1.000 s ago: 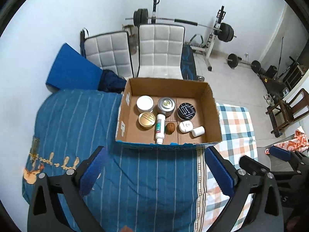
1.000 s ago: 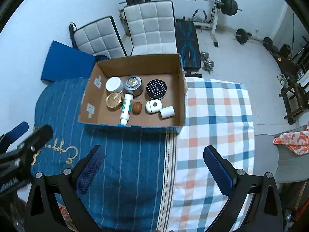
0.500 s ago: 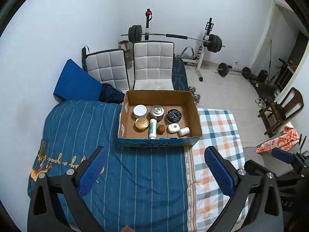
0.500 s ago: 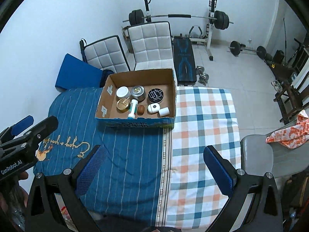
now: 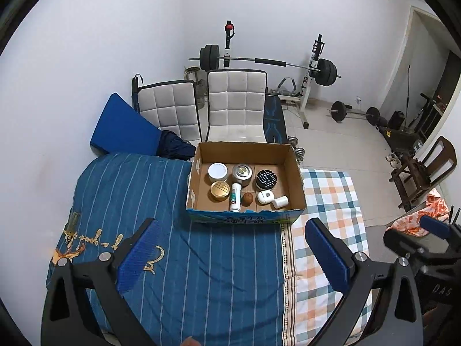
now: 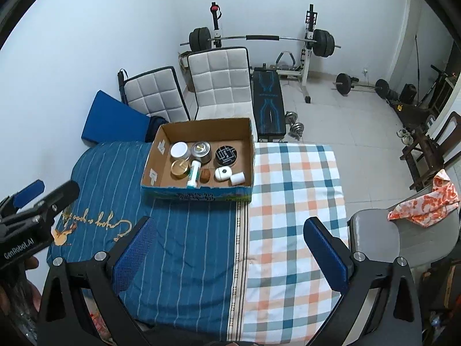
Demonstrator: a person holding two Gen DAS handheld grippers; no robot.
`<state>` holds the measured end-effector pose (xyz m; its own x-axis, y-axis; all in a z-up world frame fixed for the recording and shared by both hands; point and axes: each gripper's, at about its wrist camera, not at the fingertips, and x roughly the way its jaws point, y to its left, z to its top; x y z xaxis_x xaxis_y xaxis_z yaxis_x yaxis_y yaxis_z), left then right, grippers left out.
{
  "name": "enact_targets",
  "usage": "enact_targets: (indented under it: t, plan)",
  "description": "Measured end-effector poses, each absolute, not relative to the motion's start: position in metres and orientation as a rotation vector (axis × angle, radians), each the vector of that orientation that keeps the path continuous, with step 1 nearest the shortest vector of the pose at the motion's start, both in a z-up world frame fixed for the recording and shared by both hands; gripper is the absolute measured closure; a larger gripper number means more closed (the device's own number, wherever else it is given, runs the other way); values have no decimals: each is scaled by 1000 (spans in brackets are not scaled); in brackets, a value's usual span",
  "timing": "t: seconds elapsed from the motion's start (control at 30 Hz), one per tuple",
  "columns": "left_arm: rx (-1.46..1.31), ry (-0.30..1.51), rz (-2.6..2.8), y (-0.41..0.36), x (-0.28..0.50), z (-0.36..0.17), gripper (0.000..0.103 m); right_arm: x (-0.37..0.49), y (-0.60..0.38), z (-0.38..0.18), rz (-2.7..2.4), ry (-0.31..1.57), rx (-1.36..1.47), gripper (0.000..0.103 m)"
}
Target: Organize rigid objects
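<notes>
An open cardboard box (image 5: 296, 173) (image 6: 250, 147) stands at the far side of a cloth-covered table. Inside lie a white-lidded jar (image 5: 217, 170), a silver tin (image 5: 242, 171), a black patterned tin (image 5: 266, 178), a gold tin (image 5: 219, 190), a white and green tube (image 5: 235, 196), a brown nut-like ball (image 5: 247, 199) and two small white pieces (image 5: 265, 196) (image 5: 280, 201). My left gripper (image 5: 230, 248) is open and empty, high above the blue striped cloth. My right gripper (image 6: 229, 245) is open and empty, high above the cloth seam.
The table has a blue striped cloth (image 5: 129, 196) on the left and a checked cloth (image 6: 294, 190) on the right. Two white padded chairs (image 5: 236, 106), a blue cushion (image 5: 121, 129) and a barbell rack (image 5: 314, 69) stand behind. A grey chair (image 6: 397, 236) is at the right.
Both grippers have pulled back and up from the box, which now looks smaller and farther. Both stay open and empty. The things in the box have not moved.
</notes>
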<state>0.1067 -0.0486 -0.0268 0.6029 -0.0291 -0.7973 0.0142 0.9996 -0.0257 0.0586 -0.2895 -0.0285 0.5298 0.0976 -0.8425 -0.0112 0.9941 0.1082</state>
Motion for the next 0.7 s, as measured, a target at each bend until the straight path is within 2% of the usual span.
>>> enact_targets:
  t: [0.7]
  plan:
    - [-6,928,-20,-51,110,-33,0,77,-287,-28,57,1003,73,0]
